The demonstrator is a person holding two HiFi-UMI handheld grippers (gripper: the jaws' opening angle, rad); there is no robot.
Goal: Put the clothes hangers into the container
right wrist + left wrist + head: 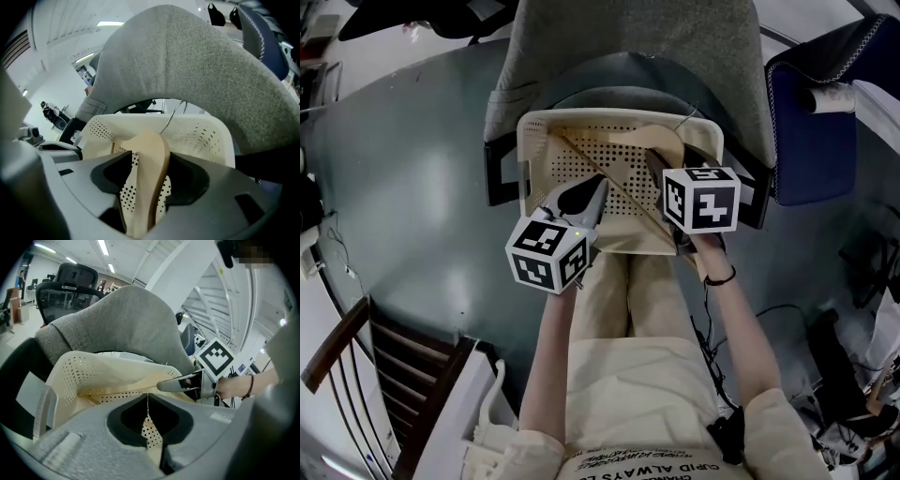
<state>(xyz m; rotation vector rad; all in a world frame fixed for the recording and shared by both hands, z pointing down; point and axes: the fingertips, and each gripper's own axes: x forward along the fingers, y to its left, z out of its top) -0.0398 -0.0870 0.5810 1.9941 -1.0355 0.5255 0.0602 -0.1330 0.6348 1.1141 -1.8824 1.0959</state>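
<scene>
Hanger (149, 173) stands on edge between the right hand-held gripper's (147, 197) wide-spread jaws, with a gap showing beside it, inside the basket (534, 131) on the chair (628, 47). The left hand-held gripper (148, 404) is closed and empty over the basket's near edge.

Layout, container on chair seat.
The container (534, 131) is sitting on the seat of a chair, with the backrest (628, 47) rising just behind its far rim. A hanger (619, 187) is lying inside it, running from far left to near right. The left gripper (595, 185) is reaching in over the near-left rim, and the right gripper (656, 167) over the near-right rim, its jaws standing either side of the hanger's near end. The person's legs (628, 291) are standing just near of the container. A second chair (811, 122) is standing to the right.
</scene>
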